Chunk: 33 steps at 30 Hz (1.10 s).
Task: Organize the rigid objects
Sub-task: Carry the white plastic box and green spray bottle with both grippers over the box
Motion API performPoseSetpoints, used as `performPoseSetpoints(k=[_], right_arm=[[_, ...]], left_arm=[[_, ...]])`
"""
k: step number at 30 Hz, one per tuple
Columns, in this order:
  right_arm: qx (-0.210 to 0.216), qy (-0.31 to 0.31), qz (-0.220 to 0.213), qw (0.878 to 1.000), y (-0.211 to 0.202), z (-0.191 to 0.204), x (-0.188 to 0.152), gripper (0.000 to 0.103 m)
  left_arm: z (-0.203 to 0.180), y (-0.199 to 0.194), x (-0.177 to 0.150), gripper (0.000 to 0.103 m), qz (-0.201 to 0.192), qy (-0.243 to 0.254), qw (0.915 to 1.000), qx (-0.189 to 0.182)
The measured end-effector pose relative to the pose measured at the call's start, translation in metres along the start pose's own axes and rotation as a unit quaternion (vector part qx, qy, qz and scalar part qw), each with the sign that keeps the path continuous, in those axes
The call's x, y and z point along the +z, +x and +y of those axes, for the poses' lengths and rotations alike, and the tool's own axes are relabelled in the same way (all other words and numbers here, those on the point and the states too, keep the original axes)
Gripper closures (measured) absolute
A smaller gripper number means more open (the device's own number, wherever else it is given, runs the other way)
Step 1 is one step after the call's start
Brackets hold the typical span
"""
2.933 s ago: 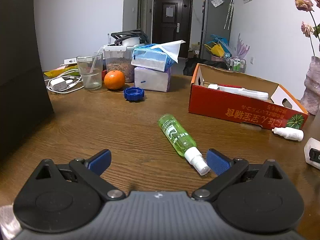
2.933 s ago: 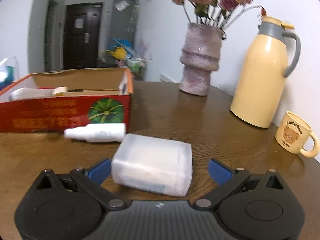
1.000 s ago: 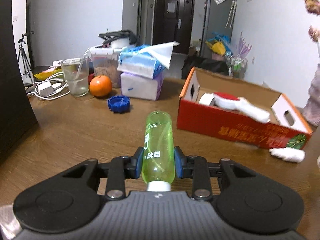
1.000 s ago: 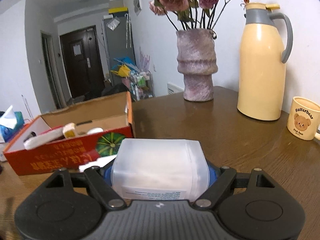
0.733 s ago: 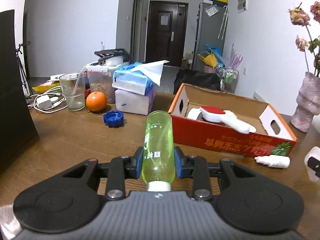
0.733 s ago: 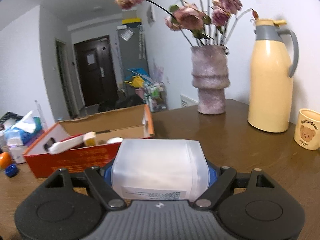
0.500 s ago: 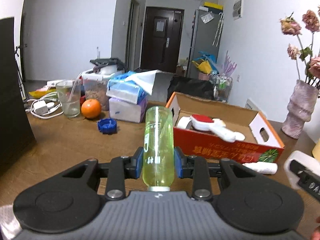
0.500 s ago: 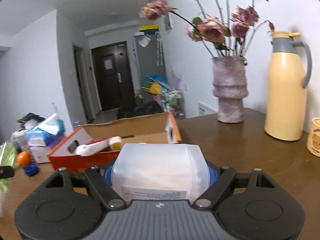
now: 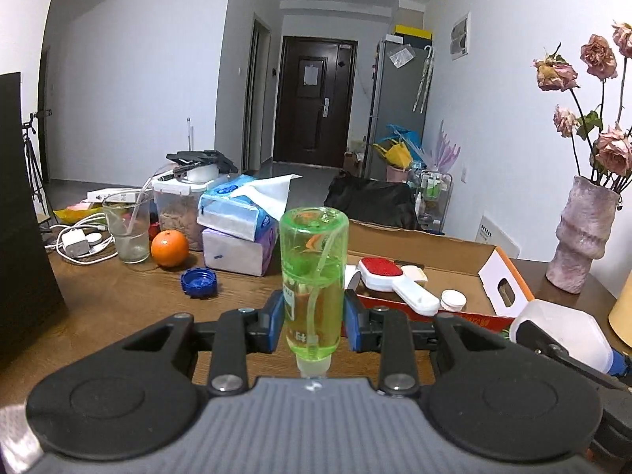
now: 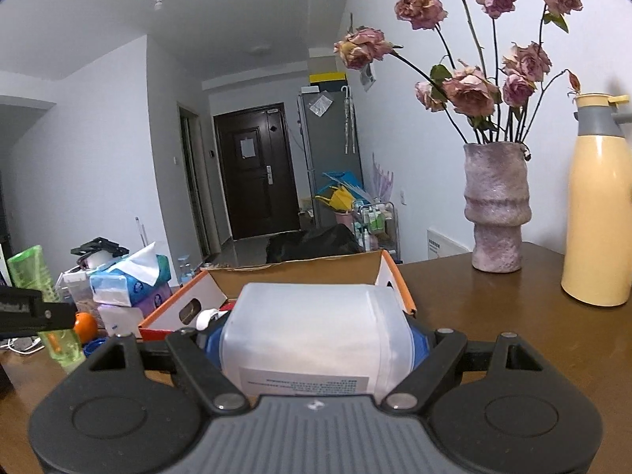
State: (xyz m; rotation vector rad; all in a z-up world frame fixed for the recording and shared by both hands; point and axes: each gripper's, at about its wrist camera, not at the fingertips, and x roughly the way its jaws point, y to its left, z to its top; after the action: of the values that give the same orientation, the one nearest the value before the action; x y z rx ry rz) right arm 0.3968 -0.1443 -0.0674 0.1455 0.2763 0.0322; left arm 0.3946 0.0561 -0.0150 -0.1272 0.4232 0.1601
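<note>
My left gripper (image 9: 314, 326) is shut on a green spray bottle (image 9: 314, 276), held above the table with its base pointing away and its white nozzle toward the camera. My right gripper (image 10: 316, 339) is shut on a white translucent plastic container (image 10: 316, 335) with a label on its near side. Ahead of both stands an open red cardboard box (image 9: 505, 288) holding a red-and-white brush (image 9: 395, 280) and a small white lid (image 9: 453, 299). The same box (image 10: 391, 276) shows just beyond the container in the right wrist view. The green bottle (image 10: 39, 296) appears there at far left.
On the wooden table (image 9: 118, 304) lie a blue cap (image 9: 199, 282), an orange (image 9: 170, 249), a glass (image 9: 126, 229), tissue packs (image 9: 241, 233) and charger cables (image 9: 79, 243). A vase of dried roses (image 10: 495, 205) and a yellow thermos (image 10: 600, 205) stand at the right. A dark panel (image 9: 23, 217) rises at the left.
Both grippers have risen with their loads, so the box interior shows more fully. The right view has swung left, bringing the green bottle into sight. Both grips are unchanged over the last second.
</note>
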Motion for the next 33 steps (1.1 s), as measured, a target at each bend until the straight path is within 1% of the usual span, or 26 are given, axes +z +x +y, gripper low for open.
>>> performPoseSetpoints(k=[5, 9, 17, 25, 33], right_arm=[[0.010, -0.003, 0.000, 1.000, 0.005, 0.003, 0.003, 0.021], [0.014, -0.004, 0.002, 1.000, 0.012, 0.004, 0.006, 0.021], [0.023, -0.006, -0.006, 1.000, 0.030, 0.010, 0.014, 0.021], [0.023, -0.007, -0.007, 1.000, 0.053, 0.011, 0.021, 0.021], [0.022, -0.011, -0.009, 1.000, 0.073, 0.011, 0.026, 0.021]], left_arm=[[-0.004, 0.005, 0.005, 0.071, -0.010, 0.003, 0.9999, -0.002], [-0.005, 0.013, 0.013, 0.071, -0.016, -0.004, 0.9999, 0.001], [-0.014, 0.030, 0.028, 0.071, -0.032, -0.006, 0.9995, -0.002], [-0.013, 0.057, 0.039, 0.071, -0.031, -0.012, 0.9994, 0.006], [-0.020, 0.079, 0.049, 0.071, -0.034, -0.009, 0.9994, 0.002]])
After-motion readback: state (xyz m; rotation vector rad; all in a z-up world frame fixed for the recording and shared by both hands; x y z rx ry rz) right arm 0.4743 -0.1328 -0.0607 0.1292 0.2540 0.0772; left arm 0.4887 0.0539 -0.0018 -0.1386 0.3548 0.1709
